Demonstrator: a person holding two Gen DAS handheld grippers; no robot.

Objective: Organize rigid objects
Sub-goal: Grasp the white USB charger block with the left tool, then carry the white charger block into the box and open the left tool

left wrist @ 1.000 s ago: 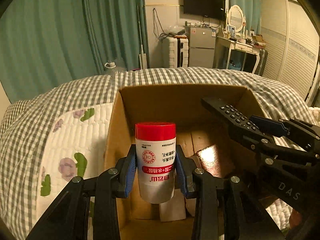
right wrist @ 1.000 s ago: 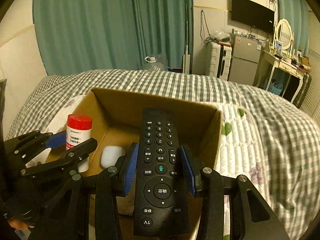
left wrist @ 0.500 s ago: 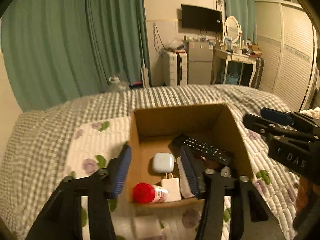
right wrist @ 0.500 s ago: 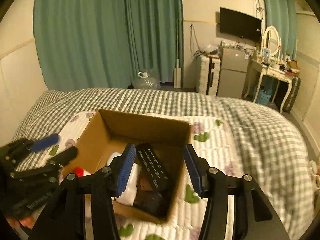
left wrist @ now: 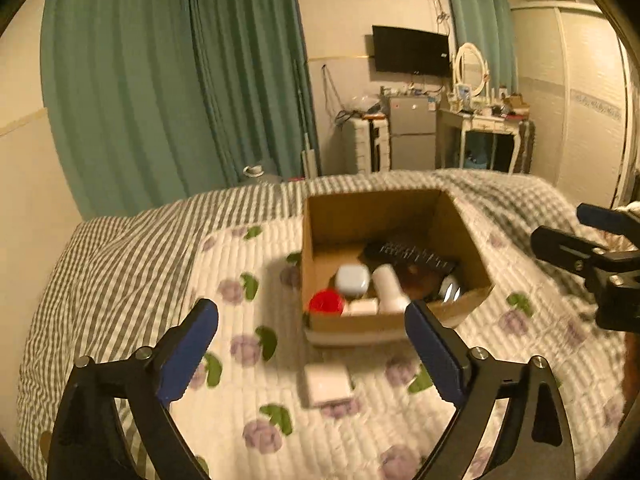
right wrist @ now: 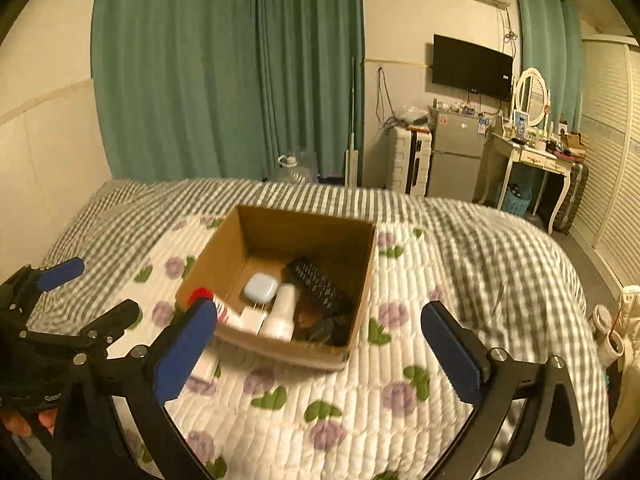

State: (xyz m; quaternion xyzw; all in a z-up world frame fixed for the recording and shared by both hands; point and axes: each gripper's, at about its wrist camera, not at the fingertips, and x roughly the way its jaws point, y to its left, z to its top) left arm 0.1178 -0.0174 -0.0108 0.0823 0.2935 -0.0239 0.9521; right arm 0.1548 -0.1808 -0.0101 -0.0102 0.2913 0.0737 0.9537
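Note:
A cardboard box (left wrist: 472,242) (right wrist: 362,264) sits on the bed. Inside lie a red-capped bottle (left wrist: 326,302) (right wrist: 216,304), a pale blue case (left wrist: 352,279) (right wrist: 261,288), a white bottle (left wrist: 389,286) (right wrist: 282,312), a white charger (right wrist: 250,316) and a black remote (left wrist: 408,254) (right wrist: 316,282). My left gripper (left wrist: 312,350) is open and empty, held back above the quilt in front of the box. My right gripper (right wrist: 320,344) is open and empty, also short of the box. A small white box (left wrist: 327,384) lies on the quilt in front of the cardboard box.
The bed has a floral quilt (left wrist: 360,420) and a checked blanket (right wrist: 500,240). Green curtains (right wrist: 224,72), a fridge (right wrist: 456,156), a dressing table (right wrist: 528,156) and a wall TV (right wrist: 472,66) stand beyond the bed.
Both grippers opened and let go: the red-capped bottle and the remote now lie in the box. Both grippers have pulled back and up, away from the box.

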